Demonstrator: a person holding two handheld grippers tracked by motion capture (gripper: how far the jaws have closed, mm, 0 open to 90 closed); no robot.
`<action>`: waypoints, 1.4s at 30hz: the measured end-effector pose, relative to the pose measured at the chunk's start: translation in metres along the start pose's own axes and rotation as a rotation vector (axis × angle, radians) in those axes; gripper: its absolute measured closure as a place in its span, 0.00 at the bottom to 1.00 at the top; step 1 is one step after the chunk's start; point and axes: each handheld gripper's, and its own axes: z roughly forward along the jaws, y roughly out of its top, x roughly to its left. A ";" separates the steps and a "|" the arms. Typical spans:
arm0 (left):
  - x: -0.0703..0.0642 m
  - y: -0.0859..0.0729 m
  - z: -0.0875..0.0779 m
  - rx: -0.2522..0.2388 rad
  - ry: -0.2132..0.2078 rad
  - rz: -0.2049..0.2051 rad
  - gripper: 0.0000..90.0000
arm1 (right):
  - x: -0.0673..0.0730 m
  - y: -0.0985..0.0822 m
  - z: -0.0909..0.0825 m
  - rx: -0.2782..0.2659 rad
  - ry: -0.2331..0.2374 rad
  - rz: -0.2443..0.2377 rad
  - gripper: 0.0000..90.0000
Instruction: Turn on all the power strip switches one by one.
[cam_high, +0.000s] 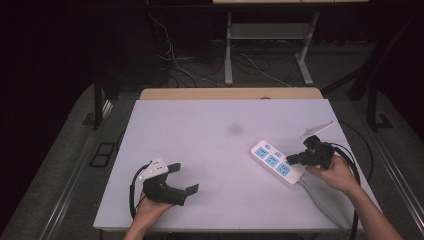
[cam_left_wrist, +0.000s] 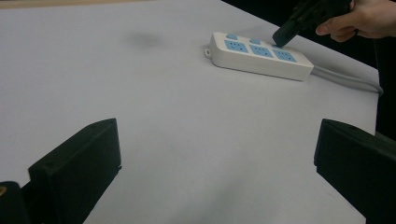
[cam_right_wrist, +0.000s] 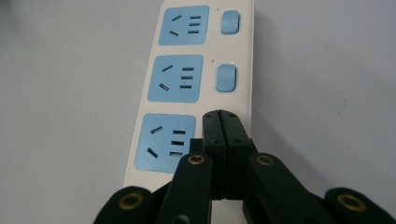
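A white power strip (cam_high: 274, 162) (cam_left_wrist: 259, 58) (cam_right_wrist: 187, 79) with three blue sockets and small blue switches lies on the right of the white table (cam_high: 215, 140). My right gripper (cam_high: 290, 160) (cam_left_wrist: 280, 39) (cam_right_wrist: 222, 116) is shut with nothing between its jaws. Its joined tips rest on the strip beside the nearest socket, covering the spot where the other two sockets have their switch. My left gripper (cam_high: 184, 178) (cam_left_wrist: 217, 154) rests near the table's front left, jaws wide open and empty, pointing toward the strip.
The strip's grey cable (cam_high: 315, 192) (cam_left_wrist: 345, 77) runs off toward the front right edge, under my right hand. A faint dark smudge (cam_high: 234, 129) marks the table's middle. Beyond the far edge stand a table frame and loose cables on the floor.
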 end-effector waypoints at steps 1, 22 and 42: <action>0.000 0.000 0.000 0.000 -0.001 0.001 0.00 | -0.001 -0.001 0.000 -0.004 0.007 0.006 1.00; -0.002 -0.001 0.002 0.005 -0.001 0.007 0.00 | 0.000 -0.003 0.002 -0.009 -0.002 -0.025 1.00; 0.000 0.000 -0.001 -0.009 0.013 0.000 0.00 | -0.003 -0.009 -0.001 -0.046 0.031 0.003 1.00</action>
